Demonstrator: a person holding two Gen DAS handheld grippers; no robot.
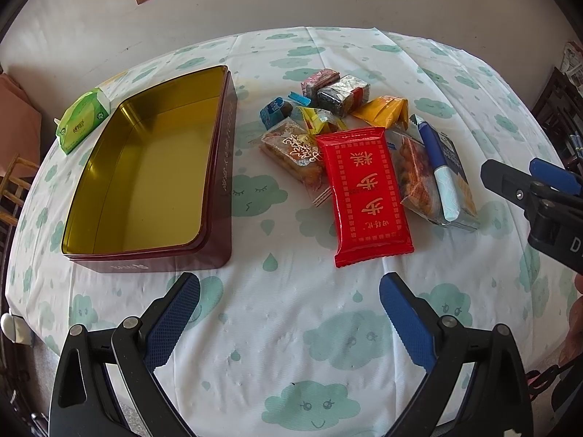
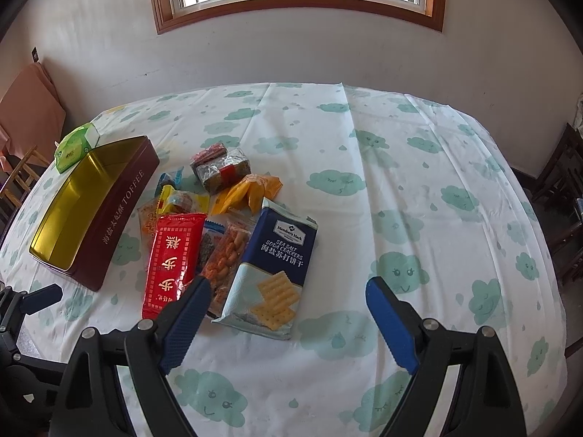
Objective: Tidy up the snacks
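Two grippers hover above a table covered in a white cloth printed with green clouds. The left gripper has its blue-padded fingers spread wide with nothing between them, held over bare cloth in front of the tin. The right gripper is spread just as wide and also holds nothing; its left finger sits in front of the near end of the snack pile, though whether it touches a packet is hard to tell from this angle.

That tin, dark red outside and gold inside, stands open and empty on the left part of the table. A green tissue pack lies just behind its far left corner.

Snacks lie heaped to the right of the tin, apart from it. A red packet with gold characters lies nearest, flat on the cloth. Beside it, a clear bag of orange snacks leans against a blue cracker pack. Behind these sit a clear-wrapped pastry, a yellow candy, an orange packet, a silver-wrapped block, a pink packet and a small blue sweet.
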